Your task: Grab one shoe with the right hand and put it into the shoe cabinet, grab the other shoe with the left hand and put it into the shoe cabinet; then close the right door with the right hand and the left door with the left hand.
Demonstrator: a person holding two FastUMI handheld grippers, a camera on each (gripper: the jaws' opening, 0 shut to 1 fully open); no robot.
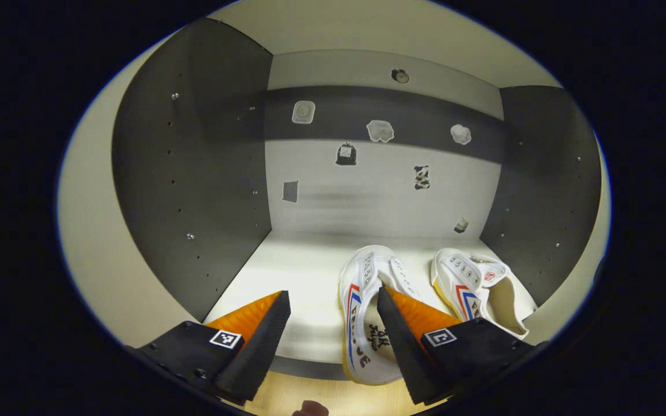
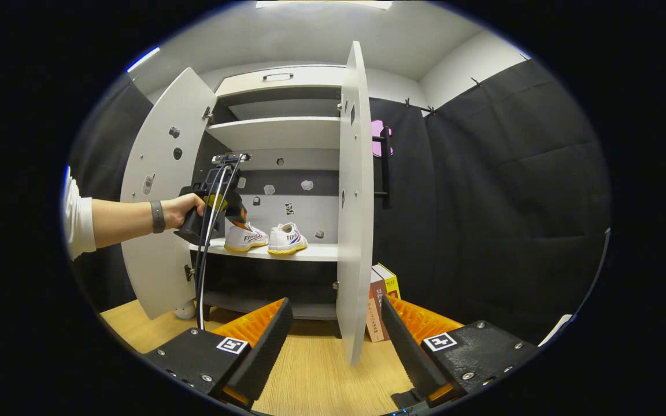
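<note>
Both sneakers sit on the cabinet shelf (image 2: 321,252): the left sneaker (image 1: 367,312) near the front edge, the right sneaker (image 1: 477,289) beside it toward the right wall. The left gripper (image 1: 333,335) has its jaws wide and empty, one finger over the left sneaker. The right gripper (image 2: 336,341) hangs back with its jaws wide, facing the right door (image 2: 356,202). Judged next: draw the left gripper straight out clear of the shelf, then push the right door near its free edge, and the left door (image 2: 159,196) after.

A recording booth: black cloth walls (image 2: 483,190) surround a lone shoe cabinet (image 2: 287,133) on wood flooring (image 2: 315,370).
</note>
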